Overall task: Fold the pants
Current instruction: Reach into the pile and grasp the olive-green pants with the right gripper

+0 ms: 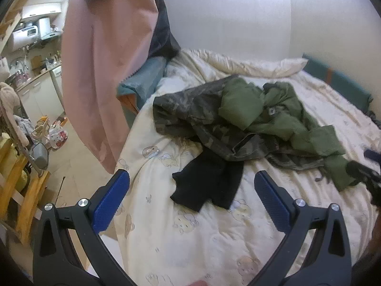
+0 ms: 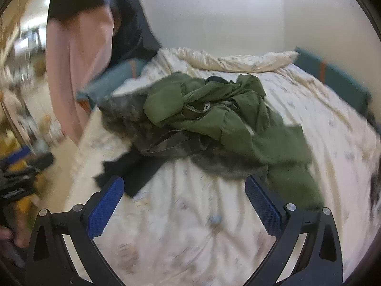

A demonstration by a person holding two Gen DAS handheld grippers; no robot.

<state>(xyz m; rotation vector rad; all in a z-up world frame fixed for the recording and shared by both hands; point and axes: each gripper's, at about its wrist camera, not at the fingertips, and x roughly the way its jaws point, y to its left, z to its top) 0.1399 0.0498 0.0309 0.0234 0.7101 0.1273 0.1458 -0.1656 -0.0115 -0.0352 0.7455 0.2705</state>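
Olive-green pants (image 1: 281, 116) overlie a camouflage-patterned garment (image 1: 190, 109) and a black garment (image 1: 209, 181) on the cream, cartoon-printed bed cover (image 1: 190, 238); the fingers (image 1: 110, 202) carry blue pads.

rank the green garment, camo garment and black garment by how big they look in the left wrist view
1-2. Green garment and camo garment: similar spread, and they overlap, so I can't rank them.
3. Black garment: clearly smallest, though part sits under the camo garment.

Left gripper (image 1: 191, 178) and right gripper (image 2: 184, 184), jaws spread, empty.
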